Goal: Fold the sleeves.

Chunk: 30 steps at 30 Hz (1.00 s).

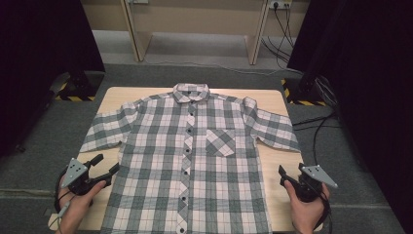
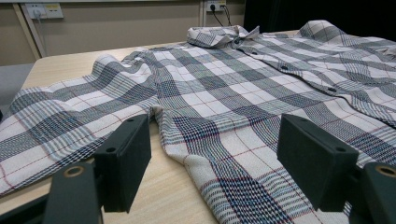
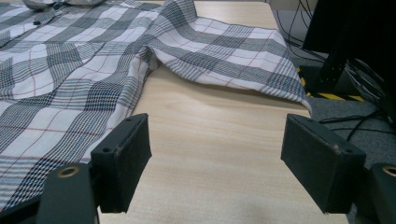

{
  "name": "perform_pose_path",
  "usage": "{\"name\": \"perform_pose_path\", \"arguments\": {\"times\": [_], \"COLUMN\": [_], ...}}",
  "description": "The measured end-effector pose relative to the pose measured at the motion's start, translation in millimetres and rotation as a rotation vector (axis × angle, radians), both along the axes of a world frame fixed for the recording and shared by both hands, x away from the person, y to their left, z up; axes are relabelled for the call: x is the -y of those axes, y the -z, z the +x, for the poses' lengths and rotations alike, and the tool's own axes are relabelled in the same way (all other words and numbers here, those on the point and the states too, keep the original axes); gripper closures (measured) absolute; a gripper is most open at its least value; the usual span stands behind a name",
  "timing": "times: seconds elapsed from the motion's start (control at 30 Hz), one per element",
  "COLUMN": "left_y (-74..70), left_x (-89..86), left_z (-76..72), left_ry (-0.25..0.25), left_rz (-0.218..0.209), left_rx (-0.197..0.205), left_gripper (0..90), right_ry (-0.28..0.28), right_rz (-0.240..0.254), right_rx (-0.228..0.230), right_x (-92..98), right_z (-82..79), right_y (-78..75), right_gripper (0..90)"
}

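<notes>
Plaid shirt (image 1: 195, 161) flat on wooden table (image 1: 272, 161)

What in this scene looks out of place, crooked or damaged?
Nothing stands out. The plaid shirt lies flat and buttoned on the table, front up, collar away from the person and sleeves spread. Only soft ripples show near the armpits. The left gripper and right gripper are open beside it.

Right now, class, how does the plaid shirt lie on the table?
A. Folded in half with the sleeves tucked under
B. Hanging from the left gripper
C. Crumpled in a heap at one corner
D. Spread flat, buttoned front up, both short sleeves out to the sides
D: the high view shows the plaid shirt flat on the table, button row facing up, a sleeve spread to each side, and both grippers open beside it.
</notes>
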<state>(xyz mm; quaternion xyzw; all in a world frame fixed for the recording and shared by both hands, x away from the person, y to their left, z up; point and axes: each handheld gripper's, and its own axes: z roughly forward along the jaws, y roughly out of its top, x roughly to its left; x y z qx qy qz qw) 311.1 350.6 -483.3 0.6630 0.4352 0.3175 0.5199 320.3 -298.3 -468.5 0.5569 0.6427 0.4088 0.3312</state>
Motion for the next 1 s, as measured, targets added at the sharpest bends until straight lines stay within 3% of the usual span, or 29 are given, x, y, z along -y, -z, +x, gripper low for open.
{"name": "perform_pose_path", "arguments": {"times": [0.3,1.0], "left_y": [0.0,0.0], "left_x": [-0.4,-0.2], "left_z": [0.1,0.4], "left_ry": [0.0,0.001], "left_rz": [-0.002,-0.002], "left_rx": [-0.001,-0.003], "left_gripper": [25.5,25.6], "right_ry": [0.03,0.038], "right_rz": [-0.006,-0.023], "right_rx": [-0.025,-0.078], "right_x": [1.9,-0.1], "right_z": [17.4,62.2], "right_y": [-2.0,-6.4], "right_gripper": [24.6,24.4]}}
